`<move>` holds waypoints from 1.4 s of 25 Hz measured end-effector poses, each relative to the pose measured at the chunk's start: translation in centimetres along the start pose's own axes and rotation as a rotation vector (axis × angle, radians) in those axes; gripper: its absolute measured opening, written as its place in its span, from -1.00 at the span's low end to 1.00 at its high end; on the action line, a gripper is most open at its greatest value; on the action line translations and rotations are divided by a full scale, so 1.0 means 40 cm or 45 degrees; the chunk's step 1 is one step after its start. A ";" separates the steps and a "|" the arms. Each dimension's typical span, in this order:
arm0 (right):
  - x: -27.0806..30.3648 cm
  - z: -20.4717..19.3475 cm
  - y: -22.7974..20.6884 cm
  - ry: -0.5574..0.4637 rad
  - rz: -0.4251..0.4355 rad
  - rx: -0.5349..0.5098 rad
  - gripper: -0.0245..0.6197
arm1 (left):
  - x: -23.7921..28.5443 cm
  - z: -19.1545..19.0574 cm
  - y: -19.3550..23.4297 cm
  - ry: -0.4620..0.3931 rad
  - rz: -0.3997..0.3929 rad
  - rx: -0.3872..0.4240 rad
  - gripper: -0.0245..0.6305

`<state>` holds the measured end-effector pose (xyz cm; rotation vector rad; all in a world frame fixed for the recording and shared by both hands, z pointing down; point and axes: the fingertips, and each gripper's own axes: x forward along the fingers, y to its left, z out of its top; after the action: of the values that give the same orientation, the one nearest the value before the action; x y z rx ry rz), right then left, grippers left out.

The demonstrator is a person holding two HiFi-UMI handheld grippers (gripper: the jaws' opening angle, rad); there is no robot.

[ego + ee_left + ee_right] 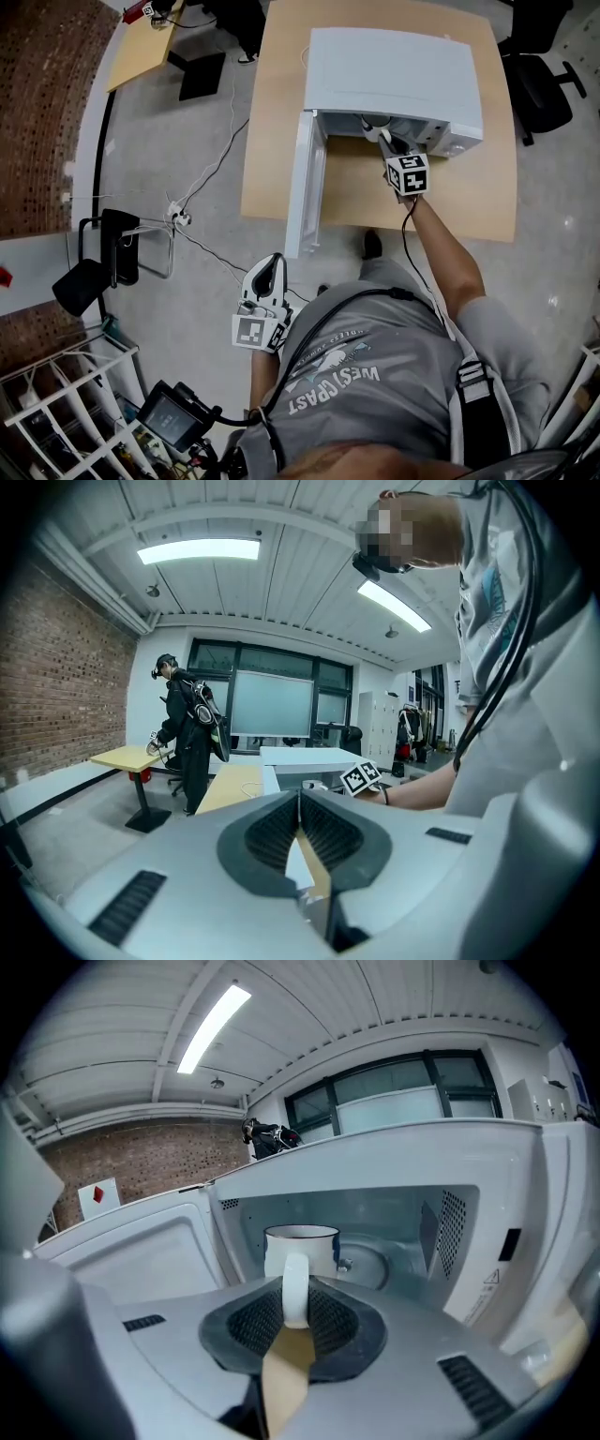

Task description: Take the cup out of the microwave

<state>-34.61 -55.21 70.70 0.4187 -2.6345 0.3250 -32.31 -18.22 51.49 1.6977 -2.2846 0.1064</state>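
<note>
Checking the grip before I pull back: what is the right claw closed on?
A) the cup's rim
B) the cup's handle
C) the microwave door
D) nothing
B: the right gripper view shows the right claw pinching the cup by its white handle, with the cup's body just beyond the jaws.

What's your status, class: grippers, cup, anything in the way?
Right gripper shut on cup handle. Left gripper shut, empty. Cup upright, at microwave mouth. Door open, path clear.
</note>
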 end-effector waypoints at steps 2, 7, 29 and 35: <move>-0.030 -0.013 0.019 0.006 -0.006 0.002 -0.71 | -0.022 0.002 0.002 -0.018 -0.013 0.002 -0.79; -0.114 -0.031 0.079 -0.017 -0.020 0.017 -0.71 | -0.092 -0.011 0.018 -0.051 -0.032 0.014 -0.79; -0.695 0.159 0.672 -0.446 0.071 -0.010 -0.71 | -0.539 -0.113 0.161 -0.237 -0.163 0.120 -0.79; -0.943 0.240 0.878 -0.510 0.011 -0.026 -0.71 | -0.687 -0.048 0.177 -0.257 -0.320 0.143 -0.79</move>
<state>-18.28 -16.56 39.25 0.5113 -3.0261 0.2361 -31.44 9.79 46.57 2.1263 -2.2137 0.0104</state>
